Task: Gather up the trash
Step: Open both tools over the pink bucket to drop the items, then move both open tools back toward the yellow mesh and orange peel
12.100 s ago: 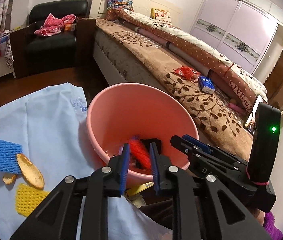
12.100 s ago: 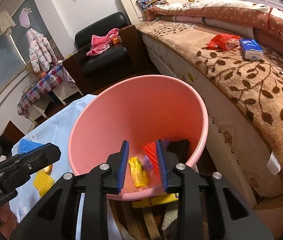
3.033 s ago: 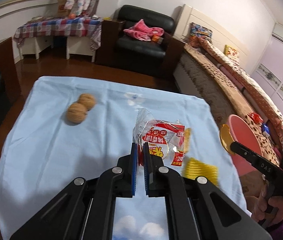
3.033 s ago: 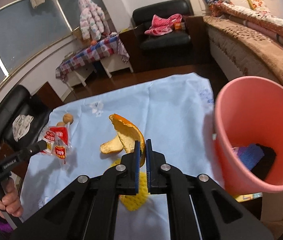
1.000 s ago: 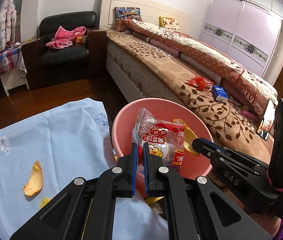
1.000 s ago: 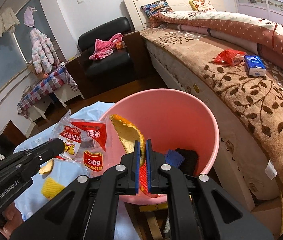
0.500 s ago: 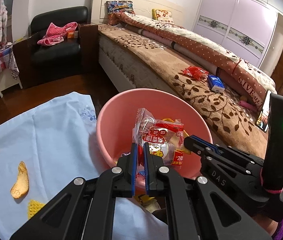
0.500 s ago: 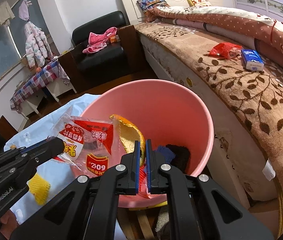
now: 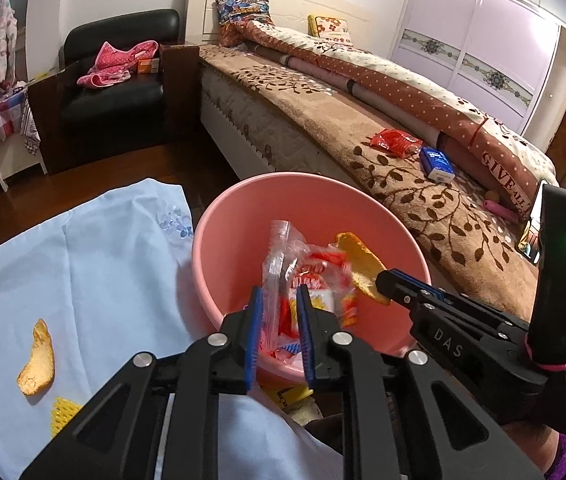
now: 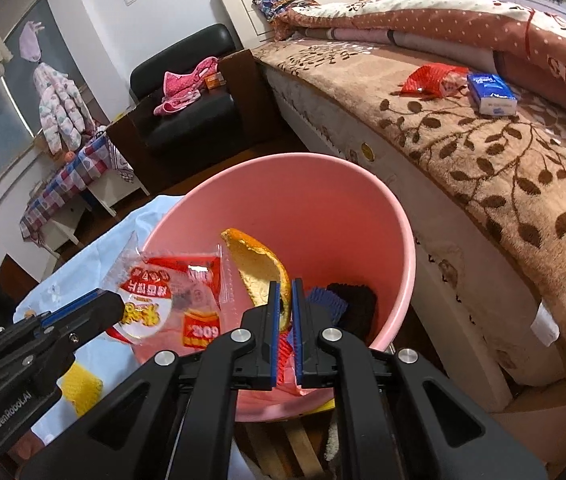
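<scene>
Black-framed with blue pads, the left gripper hangs over the near rim of the pink bin; its jaws are opening, and the snack wrapper sits loose between them, no longer pinched. Just to its right, the right gripper is clamped shut on the lower edge of a curved orange peel, holding it inside the bin's mouth.

Crinkly clear film printed in red, the wrapper looks nearly weightless and slippery; I judge it would flutter rather than drop straight, so a pinch at its sealed edge suits it best. The peel looks light too, leathery and stiff enough to keep its curl, and likely to tear if squeezed hard; its thick rim is the sensible hold.

Down in the bin lie a blue foam net and something black. To the left, on the light blue cloth over the tabletop, another peel piece and a yellow foam net wait, well apart from the bin.

Half a second ago the left jaws were tight on the wrapper, which stood up flat and taller; now it has slumped and crumpled lower into the bin. Three seconds back both pieces were carried over the tabletop, not the bin.

Farther off, a bed holds a red packet and a blue tissue pack.
</scene>
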`<state>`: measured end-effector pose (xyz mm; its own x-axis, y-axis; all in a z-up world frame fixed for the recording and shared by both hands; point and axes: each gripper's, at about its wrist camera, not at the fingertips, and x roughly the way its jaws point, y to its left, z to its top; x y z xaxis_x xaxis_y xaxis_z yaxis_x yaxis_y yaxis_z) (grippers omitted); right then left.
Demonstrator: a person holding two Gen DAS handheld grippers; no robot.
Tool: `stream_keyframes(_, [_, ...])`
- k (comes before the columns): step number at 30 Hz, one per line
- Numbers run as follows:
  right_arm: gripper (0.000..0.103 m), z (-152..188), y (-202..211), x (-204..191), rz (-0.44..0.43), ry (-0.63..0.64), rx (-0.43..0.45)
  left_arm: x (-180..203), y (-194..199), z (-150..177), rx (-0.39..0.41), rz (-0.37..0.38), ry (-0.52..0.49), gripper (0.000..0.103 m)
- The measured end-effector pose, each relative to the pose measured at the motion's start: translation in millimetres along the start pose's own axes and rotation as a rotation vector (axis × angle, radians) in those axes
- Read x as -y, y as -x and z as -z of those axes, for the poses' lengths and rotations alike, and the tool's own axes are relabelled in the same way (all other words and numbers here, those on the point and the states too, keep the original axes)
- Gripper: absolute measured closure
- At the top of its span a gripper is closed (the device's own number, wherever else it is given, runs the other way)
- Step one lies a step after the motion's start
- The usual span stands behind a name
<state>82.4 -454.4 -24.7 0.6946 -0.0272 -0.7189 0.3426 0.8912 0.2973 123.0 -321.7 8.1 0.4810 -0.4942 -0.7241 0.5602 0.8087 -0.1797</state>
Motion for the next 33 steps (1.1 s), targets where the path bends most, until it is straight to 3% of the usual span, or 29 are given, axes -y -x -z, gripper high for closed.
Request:
stream_keyframes(5, [0.083,0,2,1,-0.001,-0.008,0.012,0,4,0,0.008,0.008,0.003,0.077])
stream_keyframes(16, [0.082,4,13,-14,-0.026,0.023,0.027,-8,20,2,0.027,0.007,0.029,0.071])
stream_keyframes(33, [0.082,15,53,-68,-0.111,0.127,0.076,-39,77,15,0.098,-0.025,0.074,0.067])
